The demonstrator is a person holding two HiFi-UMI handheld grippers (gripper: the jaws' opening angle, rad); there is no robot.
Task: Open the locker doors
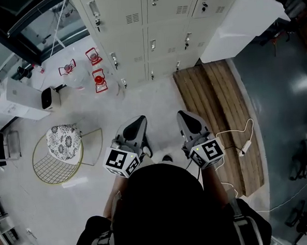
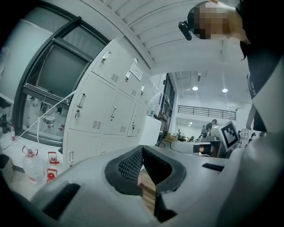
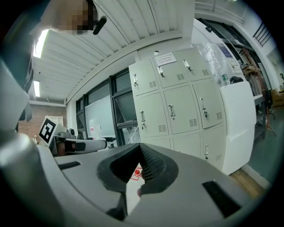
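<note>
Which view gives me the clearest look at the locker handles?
Right gripper view: the lockers face it almost squarely, handles clear, doors shut. The left gripper view sees them at a steep angle; the head view looks down on them, foreshortened.

The left gripper [image 1: 137, 121] and the right gripper [image 1: 186, 117] are held out side by side in front of the person's chest, roughly parallel and pointing about level. On both, the jaws are closed tip to tip with nothing between them. Behind each pair of jaws, toward the body, sit the left marker cube [image 1: 122, 161] and the right marker cube [image 1: 208, 153].
</note>
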